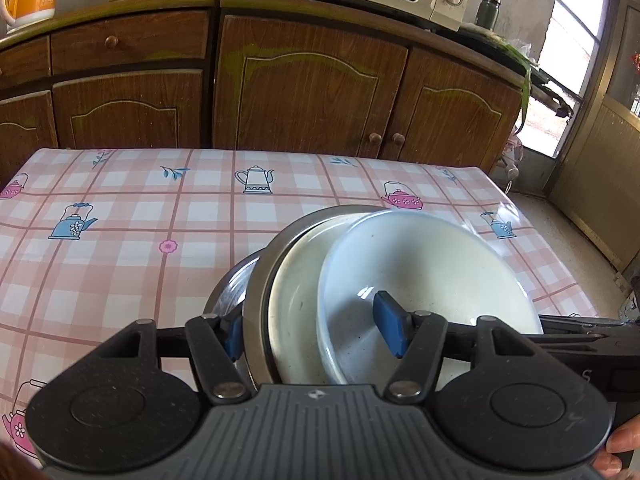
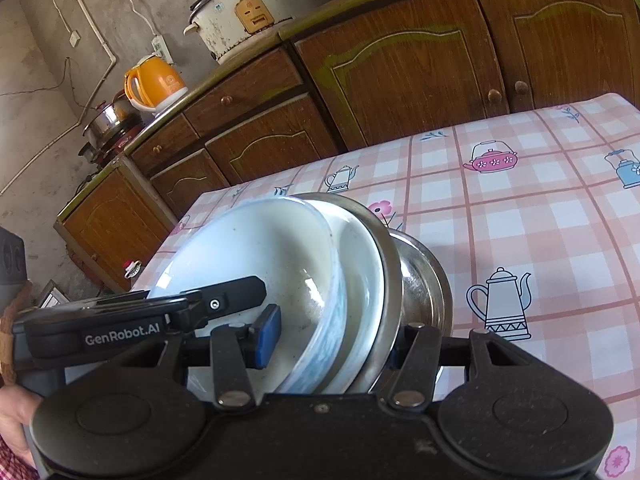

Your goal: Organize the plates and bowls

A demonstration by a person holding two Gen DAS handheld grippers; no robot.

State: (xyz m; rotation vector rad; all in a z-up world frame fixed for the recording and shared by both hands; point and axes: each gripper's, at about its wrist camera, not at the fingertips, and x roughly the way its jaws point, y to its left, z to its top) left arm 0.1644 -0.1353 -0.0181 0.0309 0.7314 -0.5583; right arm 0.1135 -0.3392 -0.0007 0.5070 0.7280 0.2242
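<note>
Since the nested stack (image 1: 360, 280) is heavy, my left gripper (image 1: 316, 336) and right gripper (image 2: 332, 340) both clamp its rim, tilted above the table (image 1: 120, 280).

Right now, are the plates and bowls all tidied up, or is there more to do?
Done: the dishes are nested in one stack, white ones inside a steel bowl. In hand: the left gripper and right gripper both clamp that stack. Left: setting it down on the table.
</note>
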